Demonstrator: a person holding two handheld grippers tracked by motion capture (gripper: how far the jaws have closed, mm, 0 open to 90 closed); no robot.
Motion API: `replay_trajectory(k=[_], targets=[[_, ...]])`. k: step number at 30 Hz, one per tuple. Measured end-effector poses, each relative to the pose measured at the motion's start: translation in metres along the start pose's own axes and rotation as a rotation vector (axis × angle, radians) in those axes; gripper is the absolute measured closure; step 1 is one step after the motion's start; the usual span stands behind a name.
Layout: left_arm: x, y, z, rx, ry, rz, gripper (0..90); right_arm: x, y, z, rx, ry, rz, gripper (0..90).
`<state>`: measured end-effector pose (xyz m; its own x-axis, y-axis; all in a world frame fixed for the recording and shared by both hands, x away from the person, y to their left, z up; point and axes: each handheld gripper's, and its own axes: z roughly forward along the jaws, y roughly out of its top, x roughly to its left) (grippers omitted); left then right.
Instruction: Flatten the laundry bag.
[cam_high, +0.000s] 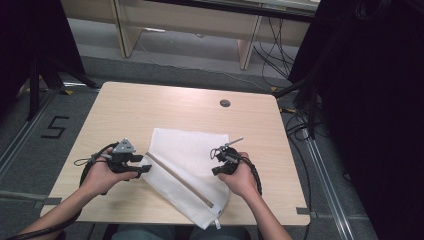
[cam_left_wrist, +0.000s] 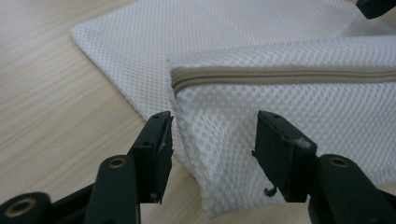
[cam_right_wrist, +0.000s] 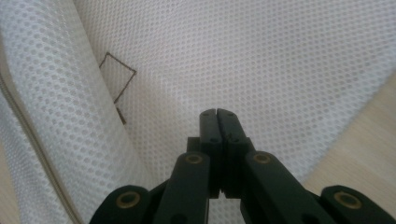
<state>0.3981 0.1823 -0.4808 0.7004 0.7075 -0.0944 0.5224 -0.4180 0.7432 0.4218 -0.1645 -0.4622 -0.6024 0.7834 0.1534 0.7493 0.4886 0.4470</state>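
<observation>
A white mesh bag (cam_high: 187, 150) with a beige zipper (cam_high: 175, 175) lies slantwise on the wooden table (cam_high: 125, 110). My left gripper (cam_high: 145, 167) sits at the bag's left end. In the left gripper view its jaws (cam_left_wrist: 212, 140) stand open on either side of the folded corner of the bag (cam_left_wrist: 280, 116), just below the zipper's end (cam_left_wrist: 280, 74), and do not squeeze it. My right gripper (cam_high: 216, 170) hovers over the bag's right part. In the right gripper view its jaws (cam_right_wrist: 217, 114) are shut with nothing between them, above the mesh (cam_right_wrist: 233, 56), where a small stitched square (cam_right_wrist: 116, 77) shows.
A round cable hole (cam_high: 225, 103) sits near the table's far edge. Beyond the table are desk legs (cam_high: 247, 47) and grey floor with a taped "5" (cam_high: 55, 127). Cables (cam_high: 300, 125) trail at the right beside a black curtain.
</observation>
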Motion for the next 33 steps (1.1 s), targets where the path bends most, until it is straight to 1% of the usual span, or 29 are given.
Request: replay_trajectory(k=[1,2,3,4,5,6,7,8,9,10,11,12,13,14,15,16,17,20,21,22,23,25,26,27,29,30,31,32,33], targets=[[0.000,0.000,0.001,0.002,-0.004,0.010,49.4,0.001,0.001,0.003,0.006,0.004,0.004,89.9],[-0.001,0.001,0.001,0.010,0.007,0.006,51.1,0.003,0.002,0.007,0.015,0.006,0.017,89.7],[-0.002,0.001,0.001,0.008,0.004,0.003,54.4,0.002,0.003,0.011,0.020,0.008,-0.006,89.4],[-0.001,0.002,0.000,0.022,0.005,0.022,57.0,0.004,0.003,0.013,0.025,0.007,0.002,89.1],[-0.002,0.002,-0.001,0.023,0.010,-0.001,60.9,0.005,0.004,0.015,0.031,0.005,0.000,89.1],[-0.002,0.003,-0.001,0.031,0.009,0.007,64.9,0.005,0.005,0.017,0.031,0.005,0.002,89.1],[-0.002,0.003,-0.002,0.040,0.002,0.013,67.7,0.005,0.006,0.019,0.030,0.006,-0.015,89.0],[-0.003,0.003,-0.002,0.046,0.003,0.011,70.7,0.006,0.007,0.021,0.039,-0.001,-0.002,89.1],[-0.004,0.002,-0.001,0.055,0.002,0.000,73.3,0.006,0.007,0.023,0.038,0.006,-0.003,89.1],[-0.004,0.003,-0.002,0.062,-0.007,0.007,75.6,0.006,0.008,0.025,0.035,0.004,-0.015,89.2],[-0.005,0.003,-0.002,0.067,-0.005,0.012,77.8,0.006,0.009,0.026,0.040,0.001,-0.006,89.3],[-0.006,0.004,-0.002,0.070,-0.001,0.003,80.3,0.005,0.010,0.030,0.046,0.005,-0.019,89.4],[-0.006,0.004,-0.002,0.076,-0.009,0.005,81.6,0.006,0.010,0.031,0.046,-0.002,-0.001,89.8],[-0.006,0.005,-0.003,0.081,-0.008,0.012,82.6,0.005,0.010,0.033,0.036,0.005,-0.008,90.0],[-0.007,0.005,-0.003,0.088,-0.011,0.009,83.3,0.006,0.011,0.033,0.042,0.003,0.011,90.0],[-0.007,0.005,-0.004,0.094,-0.015,0.000,83.7,0.006,0.012,0.033,0.039,-0.004,0.008,90.0],[-0.007,0.006,-0.004,0.098,-0.019,0.003,83.9,0.006,0.013,0.034,0.048,-0.010,0.019,90.0],[-0.008,0.006,-0.008,0.103,-0.035,-0.011,84.3,0.003,0.016,0.035,0.032,-0.021,0.043,90.0],[-0.008,0.006,-0.009,0.106,-0.036,-0.020,84.3,0.002,0.016,0.036,0.032,-0.022,0.061,90.0],[-0.008,0.005,-0.010,0.107,-0.039,-0.019,84.3,0.001,0.017,0.036,0.019,-0.035,0.067,90.0],[-0.009,0.005,-0.011,0.116,-0.048,-0.016,84.3,0.000,0.018,0.036,0.018,-0.034,0.069,90.0],[-0.011,0.003,-0.012,0.128,-0.063,-0.016,84.4,-0.002,0.020,0.037,0.017,-0.053,0.099,90.0],[-0.012,0.002,-0.013,0.136,-0.070,-0.021,84.5,-0.003,0.020,0.037,0.003,-0.059,0.105,90.0],[-0.013,0.001,-0.013,0.138,-0.068,-0.023,84.6,-0.005,0.021,0.037,0.002,-0.061,0.107,90.0],[-0.014,-0.001,-0.014,0.155,-0.084,-0.012,84.6,-0.006,0.022,0.037,0.001,-0.083,0.139,90.0],[-0.014,-0.001,-0.014,0.166,-0.090,-0.015,84.7,-0.010,0.022,0.037,-0.006,-0.078,0.140,90.0],[-0.015,-0.002,-0.014,0.178,-0.091,-0.013,84.8,-0.010,0.023,0.037,0.008,-0.109,0.171,90.0],[-0.015,-0.002,-0.014,0.201,-0.097,-0.003,84.8,-0.010,0.023,0.036,0.023,-0.121,0.205,90.0],[-0.014,-0.003,-0.014,0.218,-0.104,0.014,84.8,-0.013,0.023,0.035,0.015,-0.121,0.208,90.0]])
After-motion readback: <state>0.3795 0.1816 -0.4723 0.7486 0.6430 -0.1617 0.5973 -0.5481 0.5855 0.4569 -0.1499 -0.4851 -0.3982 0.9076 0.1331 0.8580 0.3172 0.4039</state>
